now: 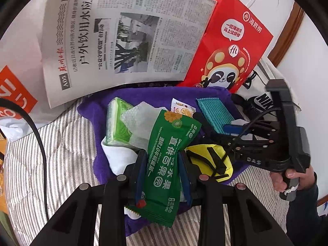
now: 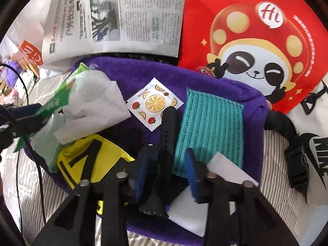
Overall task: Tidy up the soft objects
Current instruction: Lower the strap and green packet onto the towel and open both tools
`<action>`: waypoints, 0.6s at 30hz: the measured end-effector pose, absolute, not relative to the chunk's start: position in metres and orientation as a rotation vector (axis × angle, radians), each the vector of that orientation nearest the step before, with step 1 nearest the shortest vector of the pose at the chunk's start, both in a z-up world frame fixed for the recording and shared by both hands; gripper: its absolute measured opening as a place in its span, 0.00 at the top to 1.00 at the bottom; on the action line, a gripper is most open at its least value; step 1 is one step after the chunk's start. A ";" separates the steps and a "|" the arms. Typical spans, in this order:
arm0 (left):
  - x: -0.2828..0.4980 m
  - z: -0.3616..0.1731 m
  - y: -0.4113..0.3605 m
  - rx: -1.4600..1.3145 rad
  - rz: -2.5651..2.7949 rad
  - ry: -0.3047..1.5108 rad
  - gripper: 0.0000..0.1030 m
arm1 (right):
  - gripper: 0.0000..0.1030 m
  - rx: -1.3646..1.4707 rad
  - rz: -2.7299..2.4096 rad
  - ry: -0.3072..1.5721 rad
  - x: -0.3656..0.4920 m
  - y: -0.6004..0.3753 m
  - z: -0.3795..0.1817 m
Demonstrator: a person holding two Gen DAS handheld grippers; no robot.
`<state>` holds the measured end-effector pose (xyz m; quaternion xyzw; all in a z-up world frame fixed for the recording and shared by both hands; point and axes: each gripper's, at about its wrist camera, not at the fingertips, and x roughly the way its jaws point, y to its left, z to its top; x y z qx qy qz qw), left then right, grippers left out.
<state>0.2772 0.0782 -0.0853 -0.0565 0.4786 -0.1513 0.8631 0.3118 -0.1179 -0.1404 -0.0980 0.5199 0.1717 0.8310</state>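
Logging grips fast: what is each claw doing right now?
Left claw: shut on the green wet-wipe packet.
Right claw: open, astride the black watch strap.

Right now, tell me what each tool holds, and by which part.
The left tool pinches the green wet-wipe packet across its lower middle. The right tool holds nothing; its jaws stand apart around the black watch strap.

Purple towel (image 2: 205, 78), teal ribbed cloth (image 2: 209, 131)

Watch strap (image 2: 168, 123) beside ribbed cloth (image 2: 209, 131) on towel (image 2: 143, 71)
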 end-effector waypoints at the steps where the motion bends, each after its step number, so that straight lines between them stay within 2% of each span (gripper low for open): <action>1: 0.279 -0.086 0.076 -0.118 -0.318 1.008 0.71 | 0.60 -0.201 0.364 1.097 0.313 -0.120 -0.137; 5: 0.289 -0.094 0.065 -0.132 -0.342 1.042 0.71 | 0.59 -0.179 0.356 1.063 0.304 -0.131 -0.122; 8: 0.298 -0.104 0.054 -0.103 -0.337 1.069 0.71 | 0.52 -0.168 0.339 1.043 0.293 -0.142 -0.111; 18: 0.318 -0.132 0.038 -0.097 -0.324 1.138 0.67 | 0.52 -0.106 0.321 1.023 0.258 -0.168 -0.106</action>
